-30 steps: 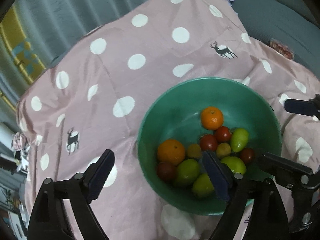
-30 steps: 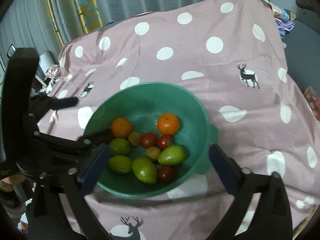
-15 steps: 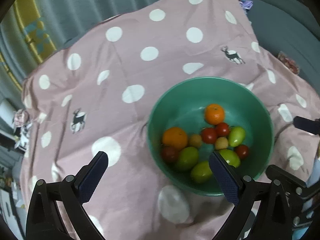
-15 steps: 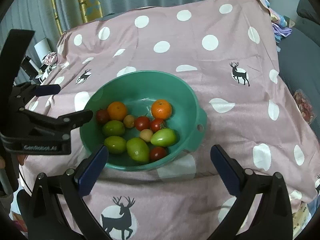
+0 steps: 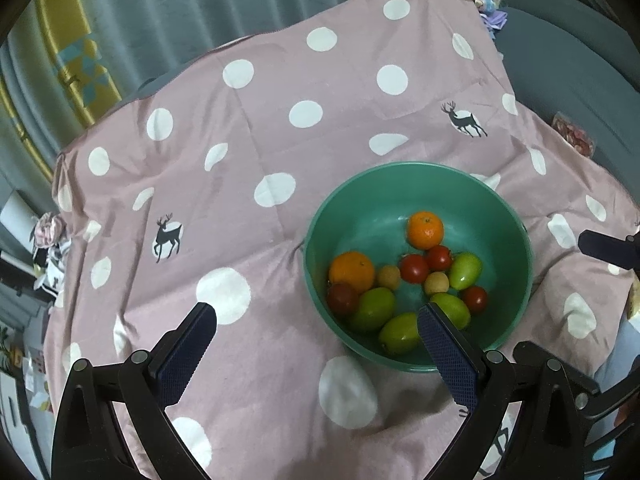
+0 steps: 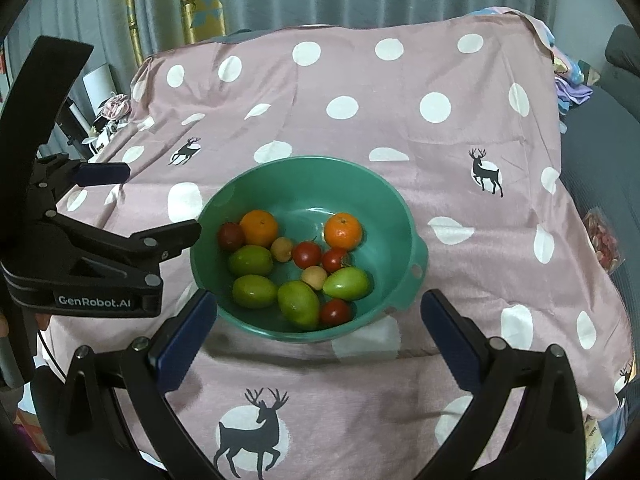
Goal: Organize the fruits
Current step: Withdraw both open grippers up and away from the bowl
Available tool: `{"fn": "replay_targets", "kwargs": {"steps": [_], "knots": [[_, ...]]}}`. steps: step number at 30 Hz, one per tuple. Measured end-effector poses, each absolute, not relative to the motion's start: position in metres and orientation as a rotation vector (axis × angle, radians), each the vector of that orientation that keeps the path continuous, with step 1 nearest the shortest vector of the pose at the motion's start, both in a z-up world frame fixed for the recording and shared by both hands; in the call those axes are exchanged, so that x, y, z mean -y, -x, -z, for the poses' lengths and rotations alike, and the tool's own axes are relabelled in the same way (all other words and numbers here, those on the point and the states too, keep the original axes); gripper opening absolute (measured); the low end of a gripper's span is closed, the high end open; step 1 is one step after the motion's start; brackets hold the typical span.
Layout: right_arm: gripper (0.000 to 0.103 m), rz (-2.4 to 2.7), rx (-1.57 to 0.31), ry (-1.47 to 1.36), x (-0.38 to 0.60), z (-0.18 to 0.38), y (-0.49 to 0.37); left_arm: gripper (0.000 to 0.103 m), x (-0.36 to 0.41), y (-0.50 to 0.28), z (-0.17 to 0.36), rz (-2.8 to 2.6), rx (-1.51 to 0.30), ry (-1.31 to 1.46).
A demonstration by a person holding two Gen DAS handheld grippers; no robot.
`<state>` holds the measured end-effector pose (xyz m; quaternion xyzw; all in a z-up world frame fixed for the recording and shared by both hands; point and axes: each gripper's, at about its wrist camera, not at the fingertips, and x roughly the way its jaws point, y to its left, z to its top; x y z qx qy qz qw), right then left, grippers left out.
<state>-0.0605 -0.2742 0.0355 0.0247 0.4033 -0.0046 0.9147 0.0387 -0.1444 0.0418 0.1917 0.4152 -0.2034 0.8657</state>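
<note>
Both my left tongs (image 5: 316,320) and right tongs (image 6: 318,308) gape empty near the bowl (image 6: 400,216); its tomatoes (image 6: 306,254) look soft, so I'd pinch their sides lightly.

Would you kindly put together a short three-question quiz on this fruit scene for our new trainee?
1. True or false: every fruit in view lies inside the green bowl.
2. How many oranges are in the bowl?
A. one
B. two
C. four
3. Fill in: both the left gripper and the right gripper are ____ and hold nothing.

Key
1. True; none lies on the spotted cloth.
2. B; the second orange sits nearer the left gripper, beside a dark red fruit.
3. Open.
</note>
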Motion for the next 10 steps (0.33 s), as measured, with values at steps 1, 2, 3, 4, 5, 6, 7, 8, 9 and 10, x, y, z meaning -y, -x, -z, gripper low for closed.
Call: {"fn": "replay_targets", "kwargs": {"steps": [1,2,3,4,5,6,7,8,9,10], "knots": [[0.103,0.008,-0.830,-0.050,0.2732,-0.0360,0.0602,0.100,0.1449,-0.0383,-0.0433,0.428,-0.866,-0.400],[0.103,0.007,-0.830,-0.049,0.2725,-0.0365,0.0598,0.100,0.1450,-0.0374,-0.0445,0.432,-0.862,-0.397],[0.103,0.007,-0.831,-0.046,0.2715,-0.0370,0.0595,0.100,0.1456,-0.0365,-0.0462,0.438,-0.856,-0.393],[0.103,0.006,-0.830,-0.044,0.2704,-0.0377,0.0596,0.100,0.1458,-0.0356,-0.0475,0.445,-0.851,-0.389],[0.103,0.005,-0.829,-0.043,0.2698,-0.0381,0.0594,0.100,0.1461,-0.0350,-0.0486,0.455,-0.848,-0.383],[0.103,0.005,-0.829,-0.043,0.2694,-0.0385,0.0593,0.100,0.1465,-0.0345,-0.0493,0.463,-0.846,-0.380],[0.103,0.006,-0.828,-0.043,0.2689,-0.0390,0.0593,0.100,0.1471,-0.0339,-0.0493,0.468,-0.844,-0.382],[0.103,0.011,-0.828,-0.041,0.2685,-0.0394,0.0592,0.100,0.1472,-0.0342,-0.0490,0.469,-0.844,-0.384],[0.103,0.014,-0.828,-0.041,0.2688,-0.0394,0.0592,0.100,0.1476,-0.0346,-0.0484,0.471,-0.846,-0.385],[0.103,0.014,-0.829,-0.043,0.2689,-0.0393,0.0592,0.100,0.1472,-0.0355,-0.0478,0.474,-0.849,-0.384]]}}
